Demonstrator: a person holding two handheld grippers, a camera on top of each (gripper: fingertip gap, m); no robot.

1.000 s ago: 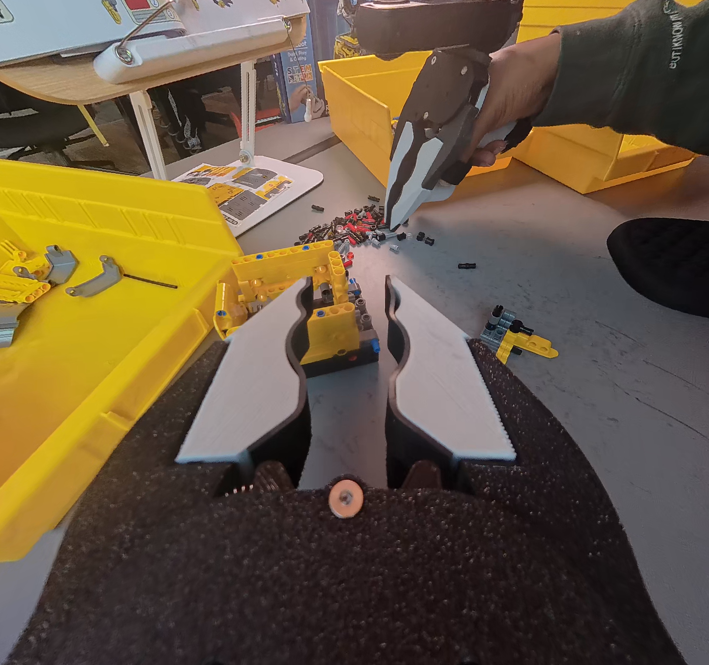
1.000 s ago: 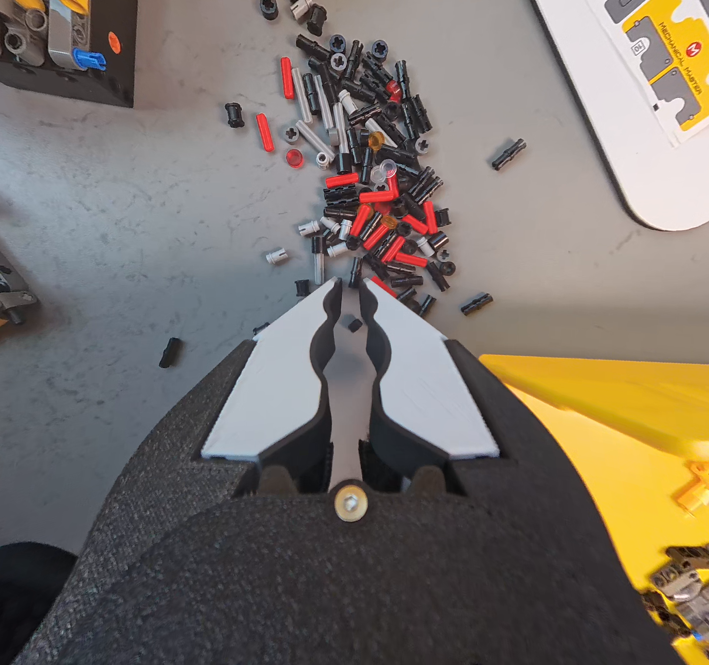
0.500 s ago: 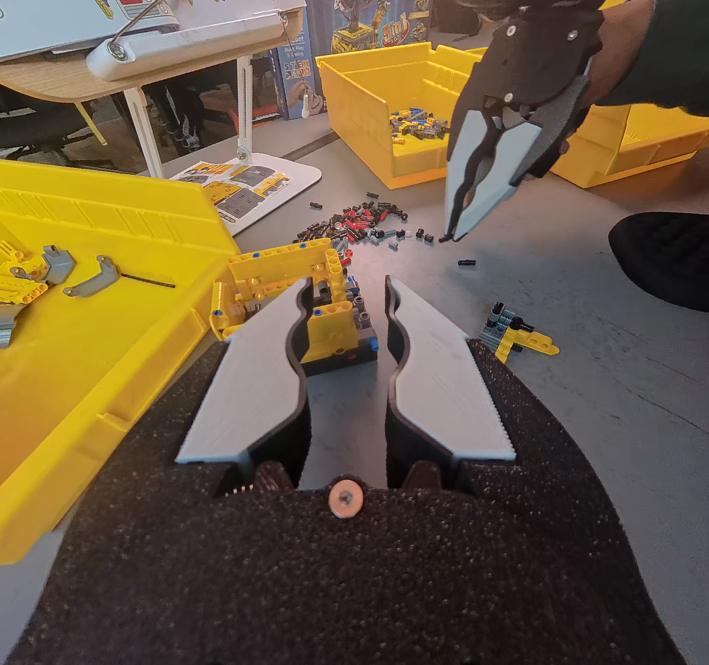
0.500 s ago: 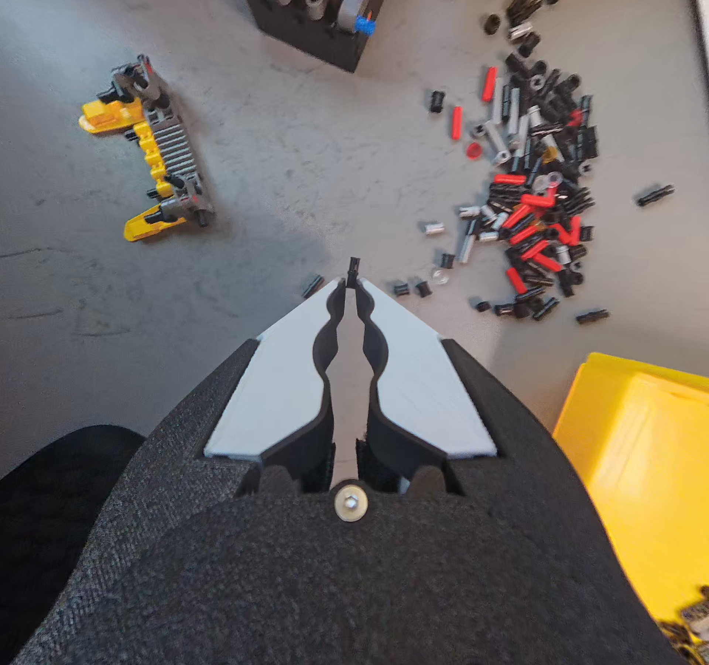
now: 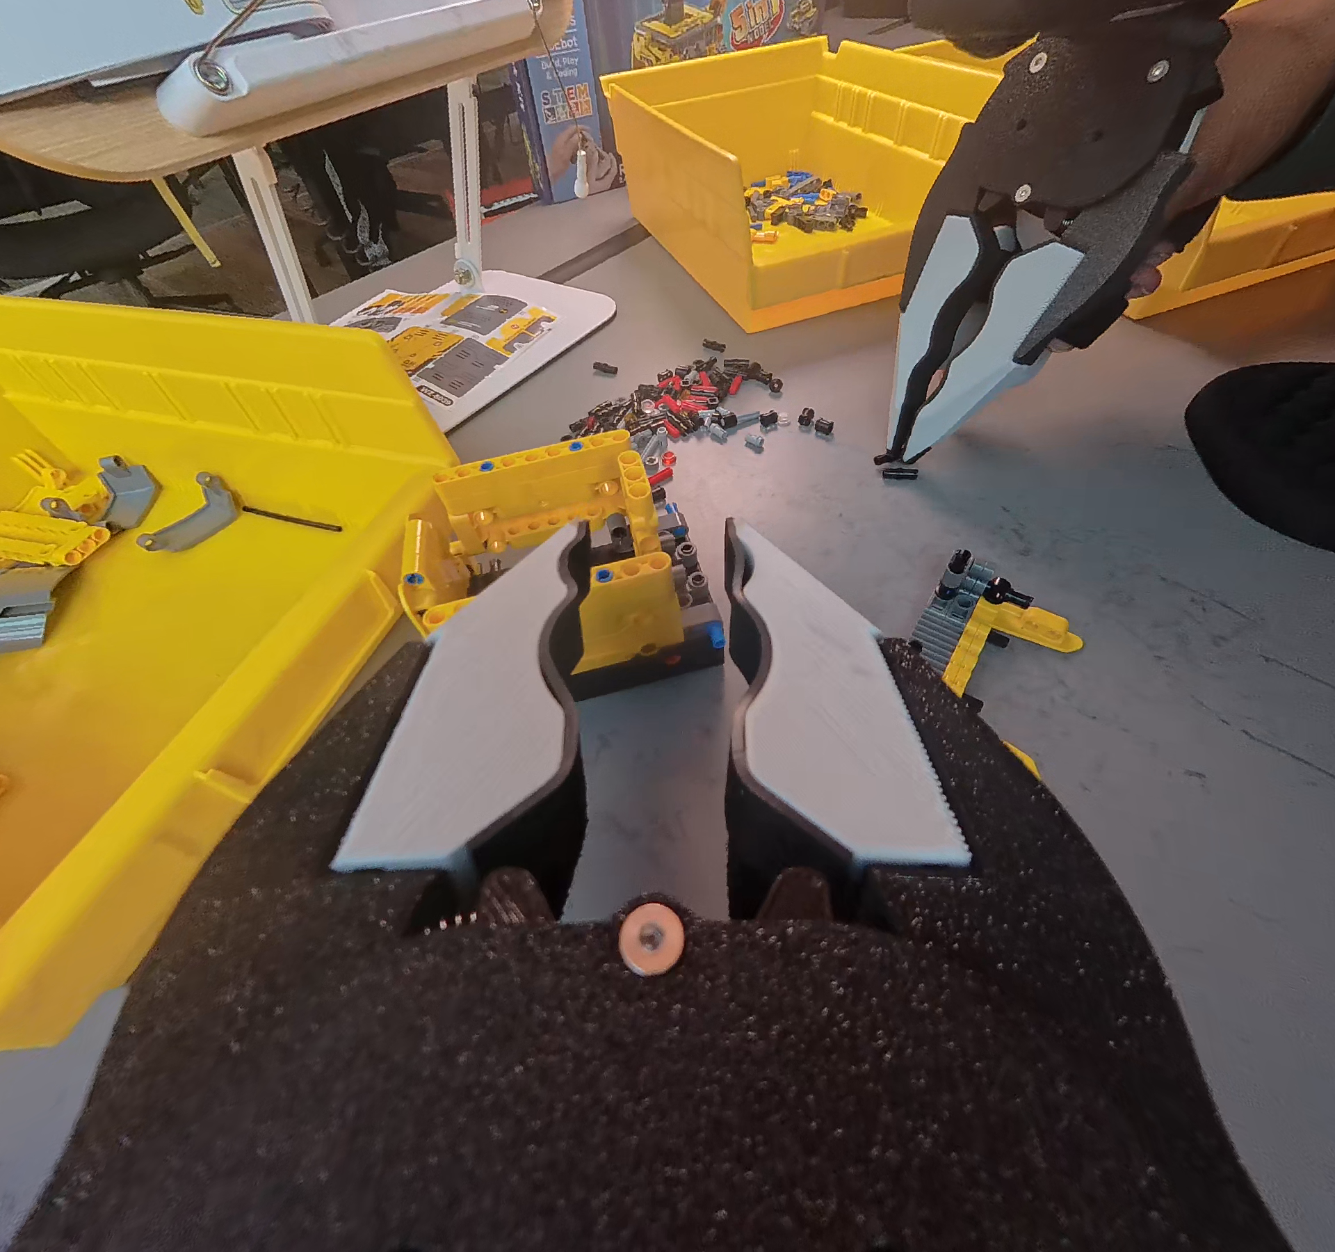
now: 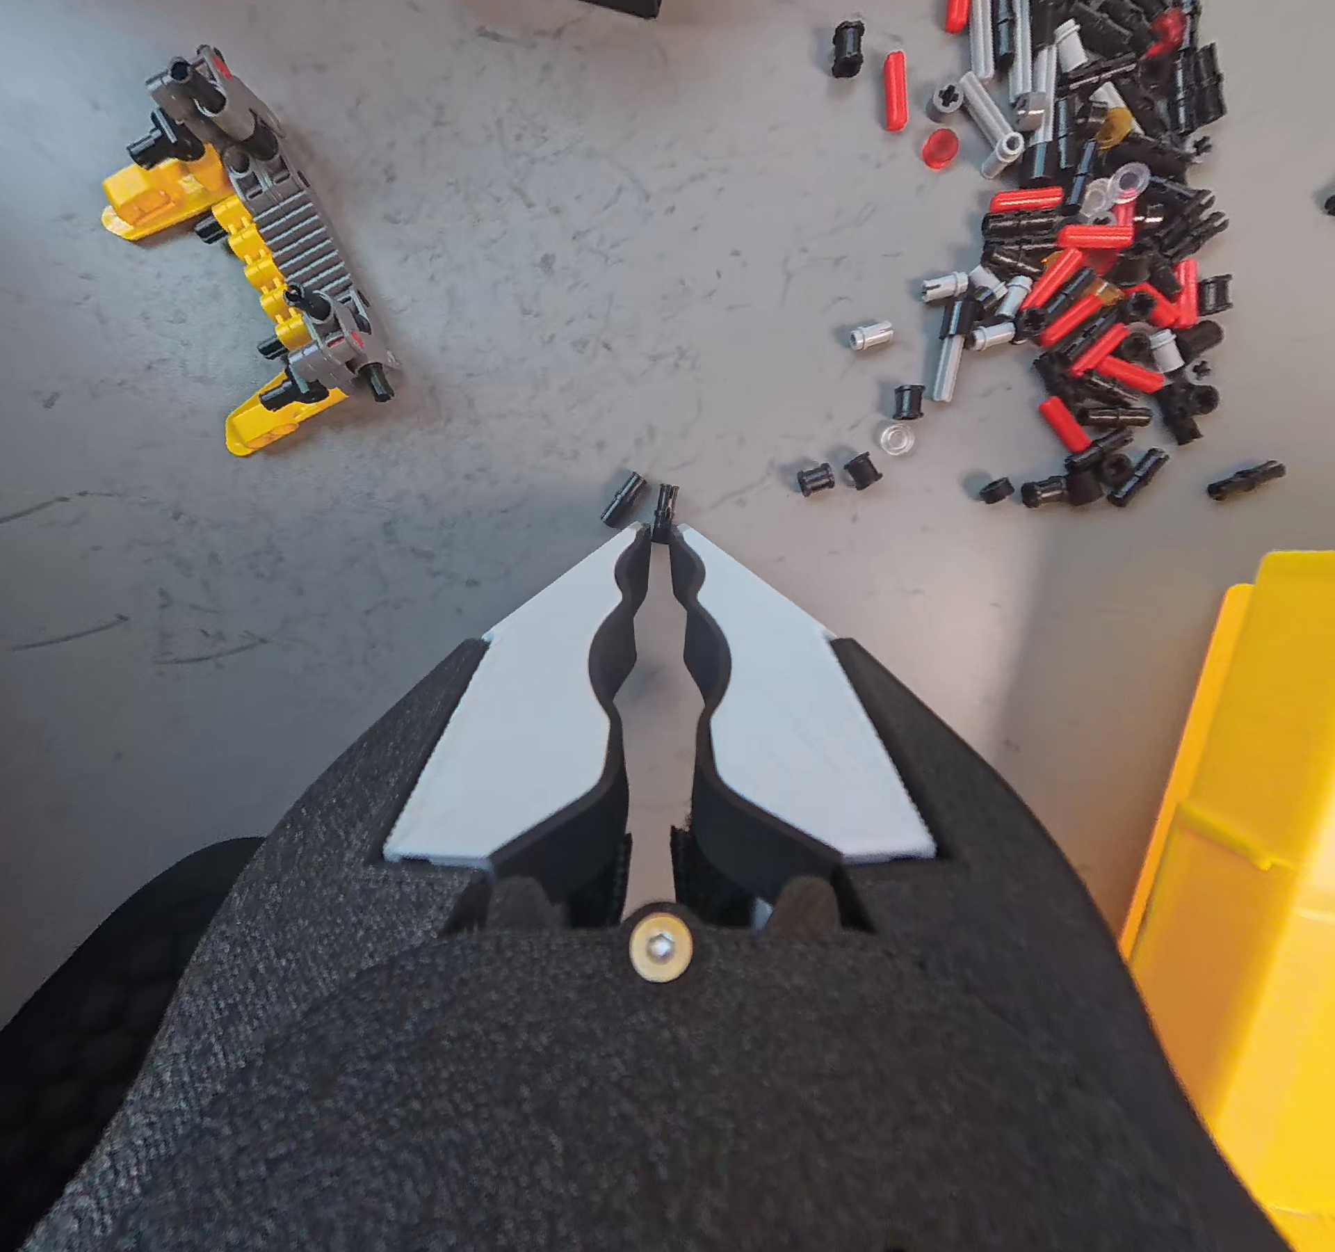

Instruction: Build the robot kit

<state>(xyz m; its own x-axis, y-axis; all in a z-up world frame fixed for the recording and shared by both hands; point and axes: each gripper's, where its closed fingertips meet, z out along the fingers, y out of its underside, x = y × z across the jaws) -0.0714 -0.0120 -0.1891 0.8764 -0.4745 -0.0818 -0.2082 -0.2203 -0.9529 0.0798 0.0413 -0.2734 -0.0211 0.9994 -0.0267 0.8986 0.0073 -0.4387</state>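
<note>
My left gripper (image 5: 650, 538) is open, its jaws on either side of a yellow and grey brick model on a black block (image 5: 636, 610) that rests on the grey table. My right gripper (image 6: 659, 529) is shut on a small black pin (image 6: 663, 503), held just above the table next to a second loose black pin (image 6: 623, 495). It also shows in the left wrist view (image 5: 899, 451), held by a hand at the upper right. A pile of black, red and grey pins (image 6: 1098, 242) lies to its right.
A small yellow and grey sub-assembly (image 6: 260, 249) lies on the table, also in the left wrist view (image 5: 975, 610). Yellow bins stand at the left (image 5: 180, 567) and far side (image 5: 758, 155). A white stand with an instruction booklet (image 5: 462, 328) is behind. A black pad (image 5: 1271, 451) lies right. Across from one pair of fingers to the other is roughly 20 centimeters.
My right gripper left the pin pile with a black pin pinched at its tips, moved right and down, and now hovers beside a loose pin. My left gripper stayed put.
</note>
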